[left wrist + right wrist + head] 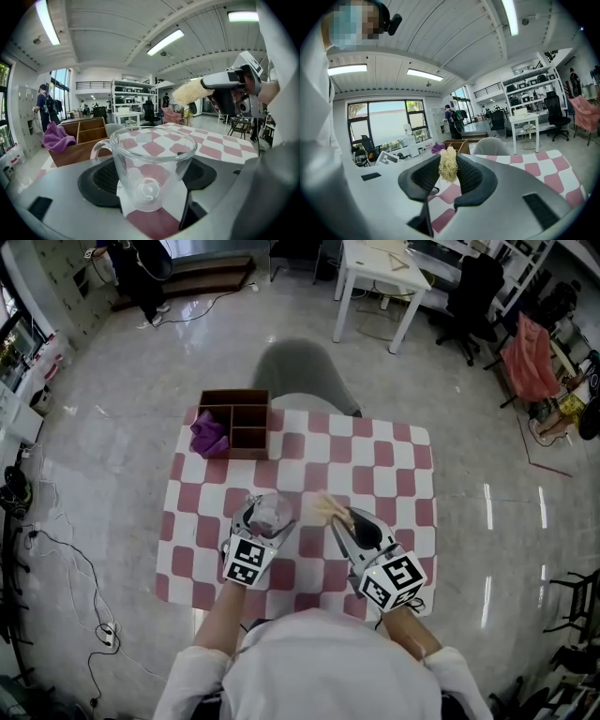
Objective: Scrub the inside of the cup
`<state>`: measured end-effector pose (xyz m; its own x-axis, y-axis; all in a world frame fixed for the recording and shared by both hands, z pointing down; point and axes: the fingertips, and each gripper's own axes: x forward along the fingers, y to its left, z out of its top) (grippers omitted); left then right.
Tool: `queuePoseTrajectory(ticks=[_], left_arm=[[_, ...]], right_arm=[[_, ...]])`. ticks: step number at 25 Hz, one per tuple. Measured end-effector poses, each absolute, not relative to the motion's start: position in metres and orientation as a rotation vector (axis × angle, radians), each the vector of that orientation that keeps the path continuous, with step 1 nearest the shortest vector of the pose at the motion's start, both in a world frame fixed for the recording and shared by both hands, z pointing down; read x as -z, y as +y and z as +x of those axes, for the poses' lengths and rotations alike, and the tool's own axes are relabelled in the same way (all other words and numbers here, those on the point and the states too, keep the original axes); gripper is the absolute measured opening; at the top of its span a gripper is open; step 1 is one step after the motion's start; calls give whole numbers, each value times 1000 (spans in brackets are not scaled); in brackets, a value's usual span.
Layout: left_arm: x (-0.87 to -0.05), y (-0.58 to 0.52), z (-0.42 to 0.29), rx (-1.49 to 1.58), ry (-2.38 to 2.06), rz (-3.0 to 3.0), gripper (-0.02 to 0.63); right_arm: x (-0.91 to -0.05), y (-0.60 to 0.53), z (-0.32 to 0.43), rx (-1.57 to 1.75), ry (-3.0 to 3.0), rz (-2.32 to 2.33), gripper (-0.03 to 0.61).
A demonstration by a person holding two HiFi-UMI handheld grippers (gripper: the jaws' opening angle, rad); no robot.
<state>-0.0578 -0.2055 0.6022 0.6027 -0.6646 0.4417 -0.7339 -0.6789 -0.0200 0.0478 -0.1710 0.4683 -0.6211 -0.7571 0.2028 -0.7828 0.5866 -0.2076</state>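
Note:
A clear glass cup (149, 161) with a handle on its left stands upright between the pads (101, 180) of my left gripper (151, 180), which is shut on it. It looks empty. In the head view the cup (273, 511) is over the middle of the checkered cloth, in the left gripper (269, 524). My right gripper (449, 177) is shut on a pale fibrous scrubber (448, 165). The head view puts the scrubber (328, 509) just right of the cup and apart from it, with the right gripper (345, 519) behind it. From the left gripper view the scrubber (190, 93) is above and right of the rim.
A red-and-white checkered cloth (394, 474) covers the table. At its far left corner a wooden compartment box (246, 418) holds a purple rag (208, 438). A grey chair (298, 376) stands beyond the table. A white desk (380, 277) and a person (141, 273) are farther off.

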Motion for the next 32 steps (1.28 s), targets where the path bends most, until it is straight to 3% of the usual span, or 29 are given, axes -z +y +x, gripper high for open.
queuePoseTrajectory(ticks=[7, 32], left_arm=[[-569, -192, -65, -657, -1213, 2678, 382], [-499, -146, -64, -1204, -1247, 2804, 382]], right_arm=[[-455, -159, 39, -395, -2767, 1261, 107], [-410, -109, -12, -159, -2917, 915, 107]])
